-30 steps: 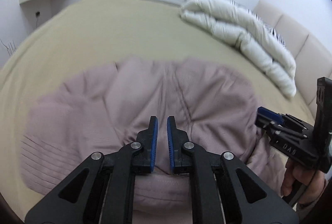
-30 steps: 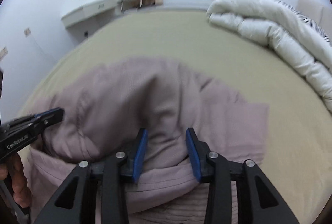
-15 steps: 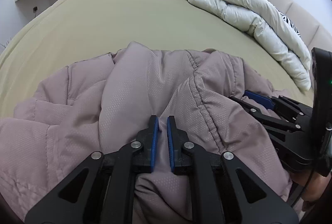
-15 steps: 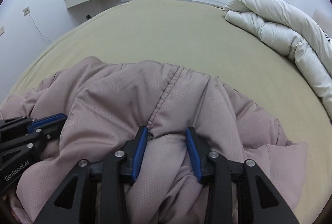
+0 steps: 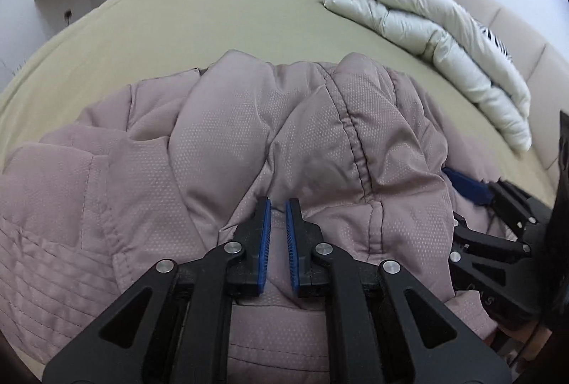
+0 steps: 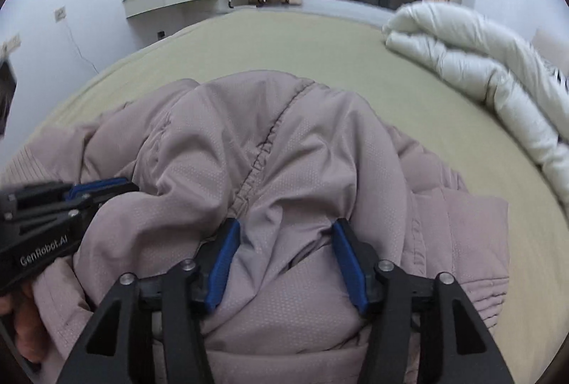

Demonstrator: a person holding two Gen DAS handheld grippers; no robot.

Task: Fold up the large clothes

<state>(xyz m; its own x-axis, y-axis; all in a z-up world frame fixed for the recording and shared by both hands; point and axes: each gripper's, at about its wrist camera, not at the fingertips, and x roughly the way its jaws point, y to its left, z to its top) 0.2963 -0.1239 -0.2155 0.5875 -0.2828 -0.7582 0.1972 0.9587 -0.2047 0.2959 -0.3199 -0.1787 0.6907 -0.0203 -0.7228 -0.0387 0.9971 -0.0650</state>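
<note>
Left wrist view: mauve padded jacket (image 5: 249, 135), heaped on olive bed (image 5: 213, 17). Left gripper (image 5: 278, 206) fingers clamped on a jacket fold. Right gripper (image 6: 286, 227) fingers opening, bunched jacket fabric between them, pads off it. White duvet (image 5: 444, 39) well apart, far right.

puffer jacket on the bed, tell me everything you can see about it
The puffer jacket is mauve, quilted, with a dotted weave, ribbed hem bands and a puckered seam down the middle. It lies bunched on the olive bed sheet, folded over itself. The left tongs pinch a fold of it; the right tongs are opening around another fold, which bulges between the pads.
</note>
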